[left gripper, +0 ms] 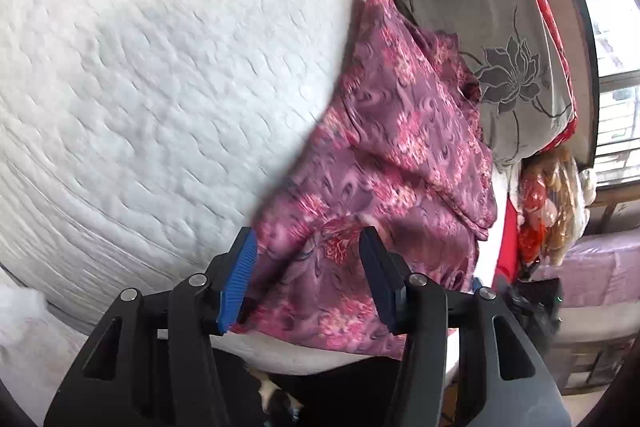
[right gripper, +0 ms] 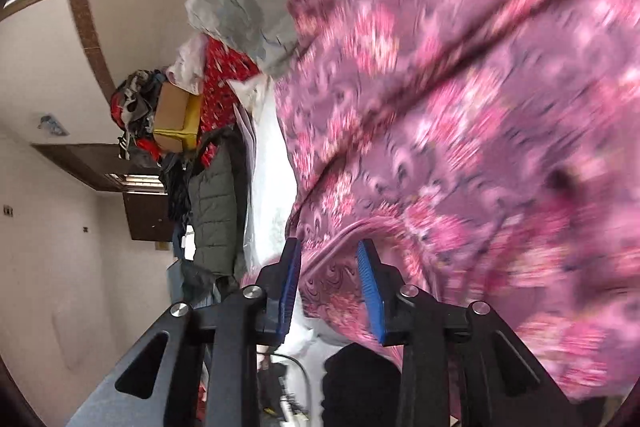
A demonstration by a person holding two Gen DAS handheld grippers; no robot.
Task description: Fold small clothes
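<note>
A purple garment with a pink flower print [left gripper: 384, 163] lies crumpled along the right side of a white quilted mattress [left gripper: 152, 75]. My left gripper [left gripper: 308, 243] is open, its blue-padded fingers straddling the garment's near end just above the cloth. In the right wrist view the same garment [right gripper: 460, 115] fills the right half, blurred by motion. My right gripper [right gripper: 330, 251] is open with a hemmed edge of the garment lying between its jaws; the pads do not press it.
A grey pillow with a dark flower print [left gripper: 472, 27] lies beside the garment, over red bedding [left gripper: 548, 7]. A window [left gripper: 616, 67] is at the far right. In the right wrist view a cardboard box [right gripper: 176, 119], piled clothes and a dark padded jacket [right gripper: 216, 203] stand by the wall.
</note>
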